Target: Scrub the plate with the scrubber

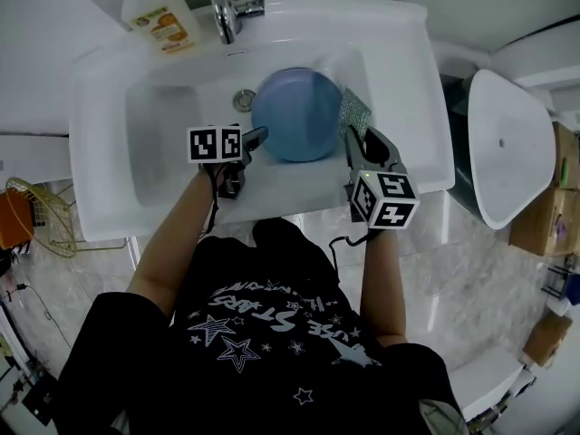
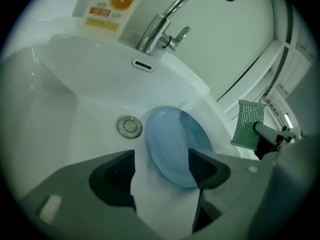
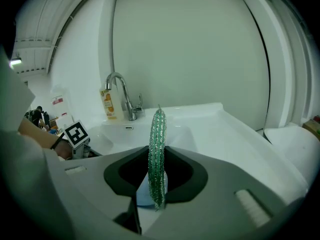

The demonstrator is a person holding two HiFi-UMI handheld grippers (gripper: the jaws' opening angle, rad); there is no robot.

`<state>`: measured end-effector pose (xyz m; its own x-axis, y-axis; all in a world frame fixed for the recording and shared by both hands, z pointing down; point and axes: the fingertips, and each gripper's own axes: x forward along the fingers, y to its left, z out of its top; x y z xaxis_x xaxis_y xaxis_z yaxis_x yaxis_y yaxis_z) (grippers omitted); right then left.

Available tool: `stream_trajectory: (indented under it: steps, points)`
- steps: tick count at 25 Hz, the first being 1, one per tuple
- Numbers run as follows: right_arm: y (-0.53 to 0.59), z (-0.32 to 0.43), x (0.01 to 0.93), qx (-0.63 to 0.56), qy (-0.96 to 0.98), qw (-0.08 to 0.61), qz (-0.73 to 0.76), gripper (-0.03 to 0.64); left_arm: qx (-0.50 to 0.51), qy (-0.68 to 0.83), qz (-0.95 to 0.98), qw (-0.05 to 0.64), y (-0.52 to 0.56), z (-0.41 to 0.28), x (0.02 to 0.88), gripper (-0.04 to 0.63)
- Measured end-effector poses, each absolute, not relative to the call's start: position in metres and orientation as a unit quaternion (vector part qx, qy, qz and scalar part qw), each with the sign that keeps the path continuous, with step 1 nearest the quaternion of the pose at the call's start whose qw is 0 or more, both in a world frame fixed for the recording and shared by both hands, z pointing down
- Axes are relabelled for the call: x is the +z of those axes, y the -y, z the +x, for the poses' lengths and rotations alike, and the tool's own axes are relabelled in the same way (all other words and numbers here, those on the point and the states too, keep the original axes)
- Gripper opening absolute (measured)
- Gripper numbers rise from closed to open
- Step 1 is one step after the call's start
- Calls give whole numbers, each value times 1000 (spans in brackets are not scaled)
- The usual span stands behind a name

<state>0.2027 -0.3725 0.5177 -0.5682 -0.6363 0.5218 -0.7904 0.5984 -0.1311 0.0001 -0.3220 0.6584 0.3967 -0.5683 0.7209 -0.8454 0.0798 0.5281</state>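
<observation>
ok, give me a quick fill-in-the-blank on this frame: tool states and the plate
1. The right tool is ____ on the green scrubber.
2. The left tool is ____, gripping nothing.
3. The plate lying in the sink is ____ in colour.
Missing words: shut; open; blue

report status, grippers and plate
left gripper open by blue plate rim. right gripper shut on green scrubber, off the plate. plate in sink, nothing blocking.
</observation>
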Motion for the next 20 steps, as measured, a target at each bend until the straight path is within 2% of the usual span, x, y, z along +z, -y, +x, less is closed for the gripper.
stream_trajectory:
  steps: [8, 12, 16, 19, 20]
  points:
    - [383, 199, 529, 198, 866, 221, 402, 114, 134, 524, 624, 563, 331, 8, 694, 328]
    - [384, 202, 531, 204, 866, 218, 401, 114, 128, 526, 611, 578, 338, 12, 706, 286]
    - [386, 203, 536, 207, 866, 222, 398, 114, 117, 540, 588, 591, 342, 10, 718, 190]
    - [387, 207, 536, 207, 866, 223, 398, 114, 125, 552, 573, 593, 342, 8, 723, 59]
    - [388, 208, 537, 207, 866, 224, 397, 114, 121, 552, 569, 598, 343, 8, 724, 55]
